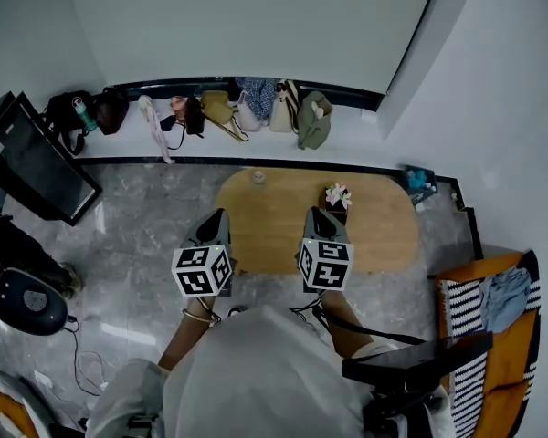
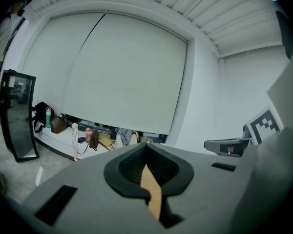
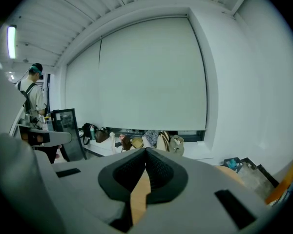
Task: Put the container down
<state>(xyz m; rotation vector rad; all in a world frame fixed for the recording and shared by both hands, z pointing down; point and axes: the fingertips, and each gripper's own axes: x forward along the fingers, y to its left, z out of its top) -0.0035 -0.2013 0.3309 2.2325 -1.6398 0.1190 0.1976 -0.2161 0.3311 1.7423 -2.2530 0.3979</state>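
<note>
Presently holding both tools above the near edge of the table, side by side, pointing across it toward its far edge.

Reading the left gripper as closed tip to tip and carrying nothing; seeing only a sliver of tabletop wood through the slit below its pads. Reading the right gripper the same way: closed, empty, wood showing through the slit.

Finding the container standing on the table, right of its middle and toward its far edge. Placing it just beyond the right gripper's tips and slightly to their right, apparently not touching them. Judging it a small dark pot with pale pink-and-white stuff on top, seemingly upright, so long axis vertical; too small for more. Not finding it in either gripper view, both looking over the table at the wall.

Judging the put-down as done, with only a withdrawal left. Counting the right gripper as much the nearer; placing the left gripper over the table's near-left edge, well apart from the pot.

Noting bare wood all round the container. Noting a small clear object by the table's far edge, left of middle, well apart. Noting bags beyond the table's far edge and a dark screen off its left end, neither in the way.

Judging a straight pull back over the table's near edge as free; watching for a rightward swing clipping the pot.
</note>
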